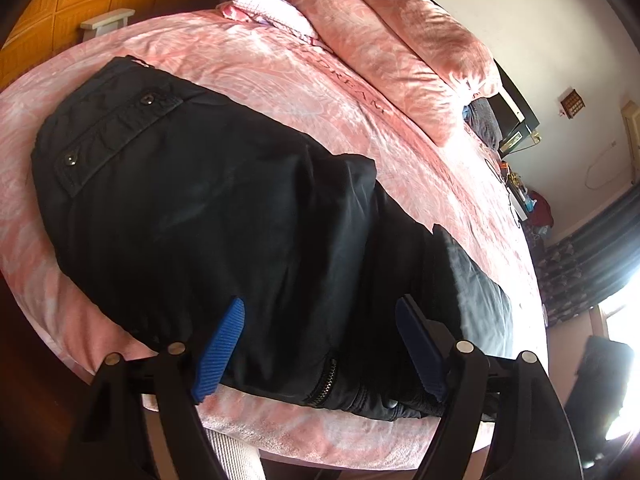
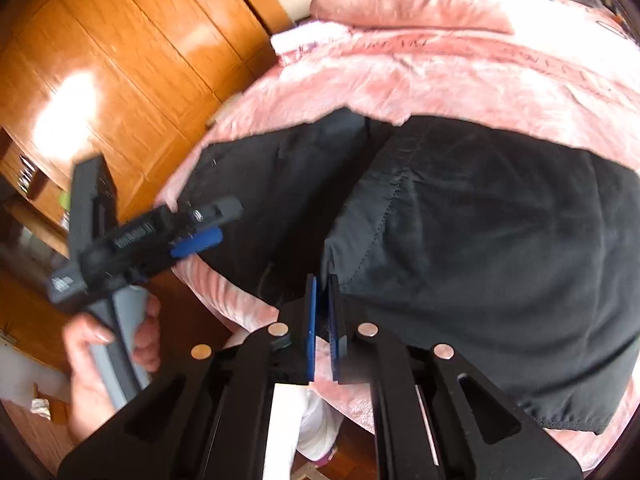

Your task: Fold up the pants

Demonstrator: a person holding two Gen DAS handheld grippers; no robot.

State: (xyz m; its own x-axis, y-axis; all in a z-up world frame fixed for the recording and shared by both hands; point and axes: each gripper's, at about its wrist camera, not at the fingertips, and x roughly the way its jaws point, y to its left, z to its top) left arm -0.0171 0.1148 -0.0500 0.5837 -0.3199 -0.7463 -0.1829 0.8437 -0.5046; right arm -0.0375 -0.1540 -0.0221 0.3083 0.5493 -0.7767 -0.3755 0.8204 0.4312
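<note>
— From the left view: black pants point(image 1: 208, 208) lie on the pink bed point(image 1: 248, 64), left gripper point(image 1: 320, 344) spread over their near edge.

— From the right view: right gripper point(image 2: 323, 320) pinching that edge. Looks like gripping before a fold; the left must close next.

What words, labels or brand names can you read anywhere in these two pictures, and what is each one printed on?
"DREAM": printed on the pink bedspread, in the left wrist view; the letters before it are lost in a fold.
More lettering on the bedspread in the right wrist view: too blurred to read.
White print on the left gripper body: too blurred to read.
Black pants: no readable text.
</note>
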